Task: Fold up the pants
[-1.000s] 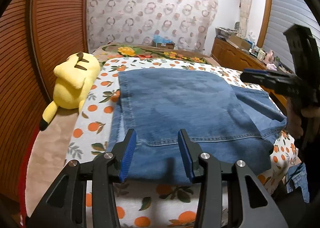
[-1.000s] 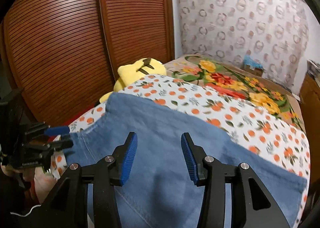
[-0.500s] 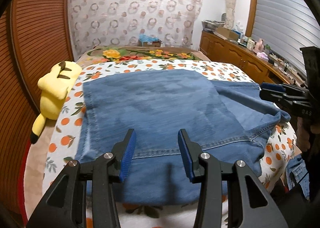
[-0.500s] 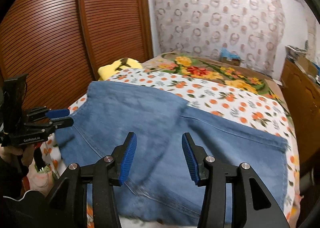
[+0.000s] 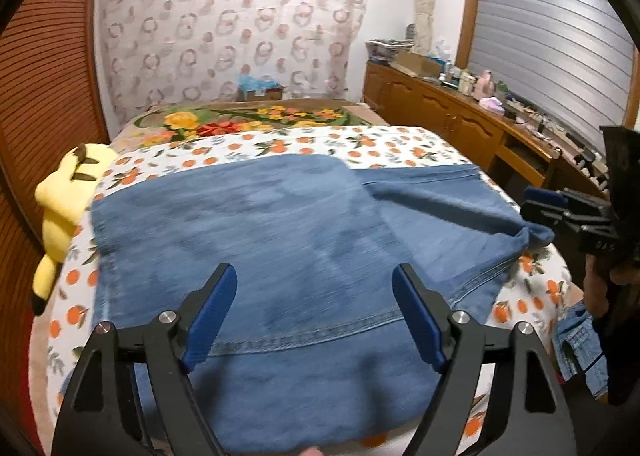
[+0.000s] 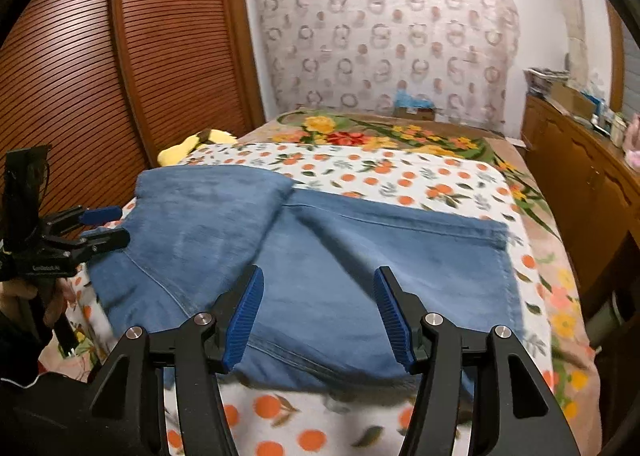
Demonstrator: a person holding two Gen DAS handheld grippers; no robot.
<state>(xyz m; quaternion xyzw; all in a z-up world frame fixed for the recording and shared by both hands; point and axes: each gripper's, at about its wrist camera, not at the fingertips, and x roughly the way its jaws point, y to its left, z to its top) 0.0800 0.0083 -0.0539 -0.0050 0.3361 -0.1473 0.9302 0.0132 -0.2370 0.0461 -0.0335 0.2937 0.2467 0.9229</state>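
We see the pants [image 5: 280,248], blue denim, lying folded on the orange-print blanket [image 5: 256,148] that covers the bed, with one folded layer resting across the other and a stitched hem running along the near edge. From the left wrist view, the left gripper [image 5: 312,316] hangs above the near part of the denim with its two blue-padded fingers [image 5: 208,312] spread wide apart; nothing sits between them, and we cannot tell whether the tips touch the cloth below. From the right wrist view, the right gripper [image 6: 318,314] likewise hovers over the near edge of the pants [image 6: 320,256], its blue pads [image 6: 244,314] parted widely and holding nothing. In that same view the left gripper [image 6: 102,224] shows at the left, just beside the corner of the folded layer, its fingers apart. In the left wrist view the right gripper [image 5: 546,204] appears at the right edge, close to a raised corner of the denim, though we cannot tell if it touches. A yellow plush toy [image 5: 68,200] lies at the left side of the bed, beside the pants.
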